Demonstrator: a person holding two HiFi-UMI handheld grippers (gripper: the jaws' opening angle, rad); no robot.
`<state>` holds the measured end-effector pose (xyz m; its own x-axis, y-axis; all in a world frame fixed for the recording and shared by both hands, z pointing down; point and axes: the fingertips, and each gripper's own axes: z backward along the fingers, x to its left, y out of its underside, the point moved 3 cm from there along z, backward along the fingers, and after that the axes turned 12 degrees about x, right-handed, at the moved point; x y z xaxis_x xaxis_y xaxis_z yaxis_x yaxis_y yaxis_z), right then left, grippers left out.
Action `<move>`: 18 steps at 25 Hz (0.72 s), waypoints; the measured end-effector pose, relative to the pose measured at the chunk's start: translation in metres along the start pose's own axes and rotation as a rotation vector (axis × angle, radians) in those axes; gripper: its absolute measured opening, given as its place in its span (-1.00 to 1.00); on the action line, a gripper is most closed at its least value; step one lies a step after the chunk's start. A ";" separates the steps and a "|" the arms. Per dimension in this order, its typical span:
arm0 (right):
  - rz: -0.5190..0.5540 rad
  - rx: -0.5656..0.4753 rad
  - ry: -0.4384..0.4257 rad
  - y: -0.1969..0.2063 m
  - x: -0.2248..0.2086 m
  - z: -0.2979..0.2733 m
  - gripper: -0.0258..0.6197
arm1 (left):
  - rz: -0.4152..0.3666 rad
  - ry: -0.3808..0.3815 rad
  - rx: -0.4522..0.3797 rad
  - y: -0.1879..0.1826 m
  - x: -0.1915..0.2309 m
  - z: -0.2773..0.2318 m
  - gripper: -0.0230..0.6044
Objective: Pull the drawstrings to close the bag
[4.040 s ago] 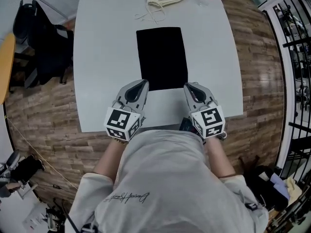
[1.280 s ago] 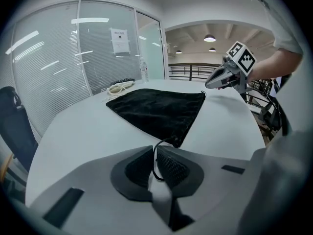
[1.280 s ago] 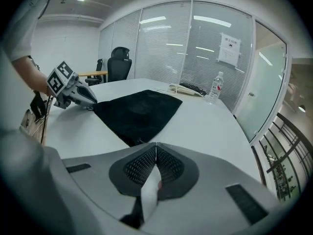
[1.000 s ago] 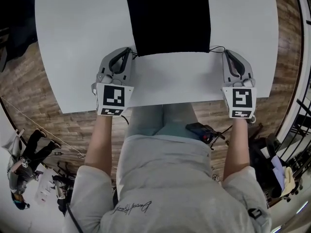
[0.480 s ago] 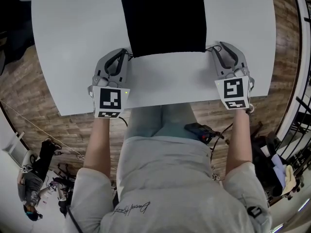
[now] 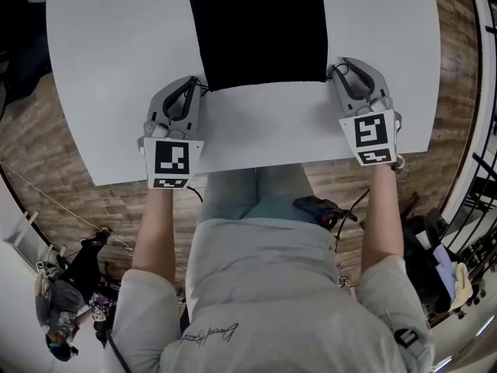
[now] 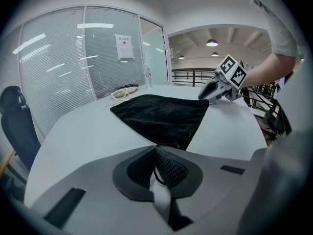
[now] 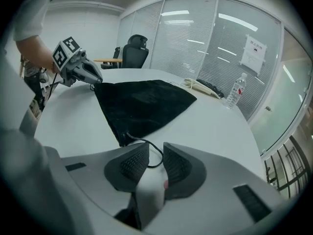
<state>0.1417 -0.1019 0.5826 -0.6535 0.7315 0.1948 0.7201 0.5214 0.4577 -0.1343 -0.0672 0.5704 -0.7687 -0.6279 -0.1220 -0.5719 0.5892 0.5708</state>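
A black velvet bag (image 6: 256, 29) lies flat on the white table (image 6: 116, 68). My left gripper (image 6: 194, 84) sits at the bag's near left corner. In the left gripper view it (image 7: 155, 148) is shut on the thin black left drawstring (image 7: 154, 173). My right gripper (image 6: 339, 68) is at the near right corner. In the right gripper view its jaws (image 8: 155, 148) stand apart; they have just opened and have been closing a little. The right drawstring's loop (image 8: 142, 140) lies slack between the pads, and they do not press on it.
At the table's far end stand a water bottle (image 8: 235, 91) and a heap of pale cloth and cables (image 8: 200, 86). An office chair (image 8: 136, 45) is by the glass wall. The near table edge runs just behind both grippers, above the person's lap.
The right gripper has moved in from beyond the bag's right side to its corner and has let go of the drawstring, which now lies slack. The left gripper has kept still.
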 end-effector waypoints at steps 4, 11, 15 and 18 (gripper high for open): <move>0.014 -0.007 -0.002 0.001 0.005 0.000 -0.72 | 0.008 0.001 -0.004 -0.001 -0.002 0.000 -0.88; 0.018 -0.001 0.035 0.000 0.008 -0.001 -0.83 | 0.014 -0.003 -0.001 0.001 -0.001 0.001 -0.88; -0.047 -0.033 0.110 -0.004 -0.001 0.007 -0.83 | 0.022 -0.010 -0.002 0.002 0.000 0.004 -0.88; -0.094 -0.060 0.167 -0.009 -0.005 0.014 -0.83 | 0.030 -0.022 -0.004 0.004 0.001 0.008 -0.88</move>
<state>0.1420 -0.1038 0.5654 -0.7506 0.5950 0.2873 0.6418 0.5533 0.5310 -0.1397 -0.0619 0.5659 -0.7919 -0.5982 -0.1226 -0.5470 0.6056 0.5779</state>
